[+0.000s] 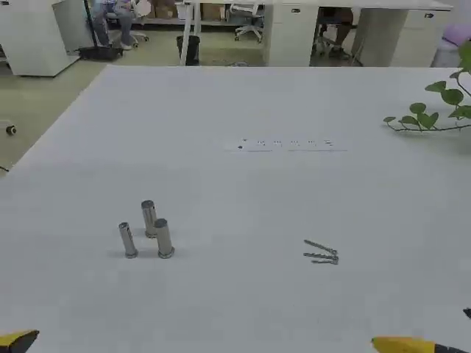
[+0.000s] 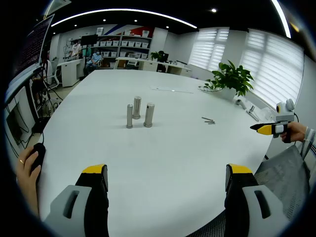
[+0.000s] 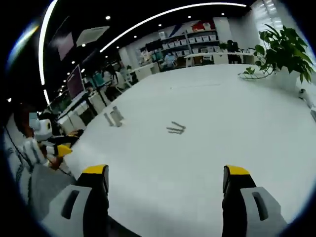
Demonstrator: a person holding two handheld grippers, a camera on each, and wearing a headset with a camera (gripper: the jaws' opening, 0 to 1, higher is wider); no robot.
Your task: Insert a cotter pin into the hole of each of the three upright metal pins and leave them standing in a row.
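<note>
Yellow-tipped jaws of the left gripper [image 2: 166,170] rise from the bottom of the left gripper view. They are spread wide with nothing between them. The right gripper [image 3: 165,170] stands the same way in the right gripper view, its jaws wide apart and holding nothing. Both grippers hang at the near edge of a large white table [image 1: 235,103]. In the head view one yellow tip peeks in at each bottom corner.

Three short grey metal pins [image 1: 163,238] stand on the table, left of centre in the head view and ahead of the left gripper. Each is upright, with its long axis vertical. They are bunched in a small triangle rather than a line. Two stand in front, and one stands behind and between them, just beside the front right pin.

Three thin cotter pins [image 1: 321,252], as far as can be counted, lie flat on the table well to the right of the metal pins, ahead of the right gripper. They lie side by side, close together and loose on the surface. Their long axes are roughly parallel and run left to right across the head view, with the right ends a little nearer the viewer. Which end carries the loop is too small to tell.

Past the middle of the table lies a faint strip of markings [image 1: 287,145]. A leafy green plant [image 1: 441,103] reaches in at the far right edge.
</note>
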